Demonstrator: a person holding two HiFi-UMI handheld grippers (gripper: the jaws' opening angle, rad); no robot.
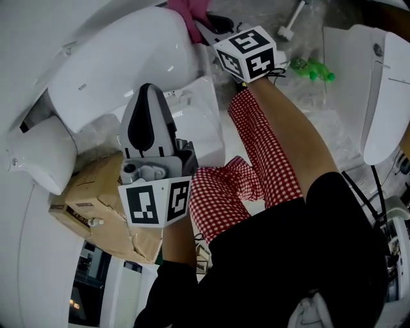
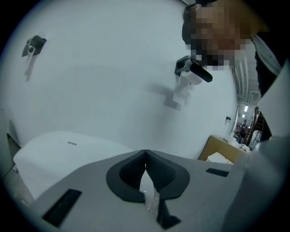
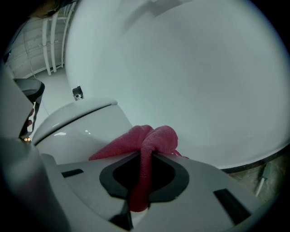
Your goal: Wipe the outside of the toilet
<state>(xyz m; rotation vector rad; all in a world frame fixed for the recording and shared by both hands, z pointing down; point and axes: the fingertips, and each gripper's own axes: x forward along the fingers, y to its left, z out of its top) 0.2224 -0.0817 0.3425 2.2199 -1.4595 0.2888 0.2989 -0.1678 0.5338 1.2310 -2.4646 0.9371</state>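
The white toilet (image 1: 122,57) lies at the upper left of the head view, its lid (image 2: 68,145) marked with a small logo. My right gripper (image 1: 211,29) reaches past its marker cube to the toilet's far side, shut on a pink cloth (image 1: 188,14). In the right gripper view the pink cloth (image 3: 152,140) bunches out of the shut jaws of my right gripper (image 3: 144,156), right next to the toilet's white shell (image 3: 77,124). My left gripper (image 1: 148,93) is held near the toilet's side. Its jaws are shut and hold nothing (image 2: 145,154).
A cardboard box (image 1: 102,205) sits at the lower left beside the toilet. Another white toilet part (image 1: 384,90) stands at the right. Green bottles (image 1: 311,69) and a white-handled tool (image 1: 291,19) lie on the floor at the top. The person's checked sleeve (image 1: 256,154) crosses the middle.
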